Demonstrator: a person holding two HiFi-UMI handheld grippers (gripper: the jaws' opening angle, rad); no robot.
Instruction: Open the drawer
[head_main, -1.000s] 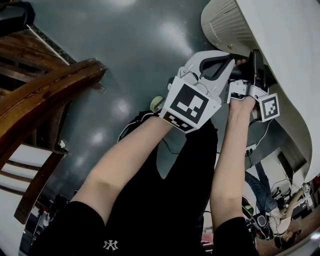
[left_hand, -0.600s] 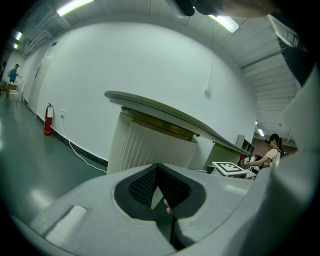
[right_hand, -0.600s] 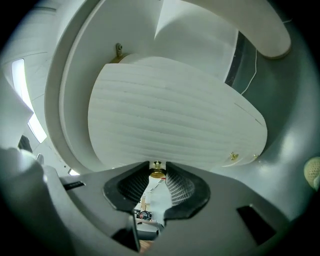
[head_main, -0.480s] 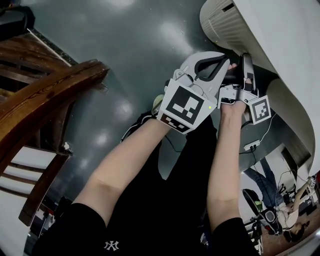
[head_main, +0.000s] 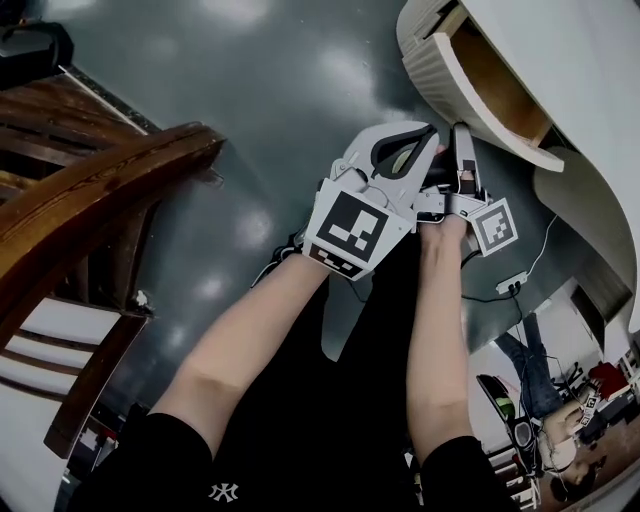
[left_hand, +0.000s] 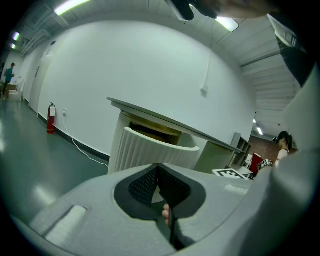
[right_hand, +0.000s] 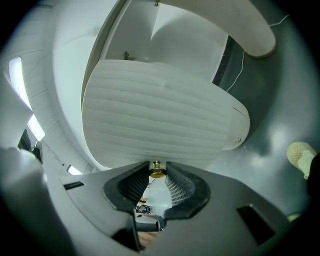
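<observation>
Brass marks the point of grip. The right tool (right_hand: 158, 169) has its two ribbed pads closed on the small brass knob (right_hand: 157, 174) at the middle of the drawer front. Its jaws stand fairly wide because the knob fills the gap between them. That hold looks chosen for pulling: the knob is the only handle seen on the front, and the tool points nearly level at it, in line with the way the drawer (head_main: 497, 92) would slide out of the desk (head_main: 585, 60).

The left tool (left_hand: 159, 169) has its pads pressed together on nothing. It hangs clear of the desk, just beside the right tool on the side away from the desk. It seems to be kept there simply out of the way, as one hand looks enough for this job.

The drawer sits directly under the top of the desk, at its rounded end, and stands partly out of it. The task therefore appears well under way, though not plainly finished. The drawer front is white, curved to match the desk end, and covered with fine parallel ribs. Behind the front the inside is bare light wood, and nothing shows in the part that the head view takes in. Below the desk lies a glossy grey-green floor (head_main: 250, 90).
</observation>
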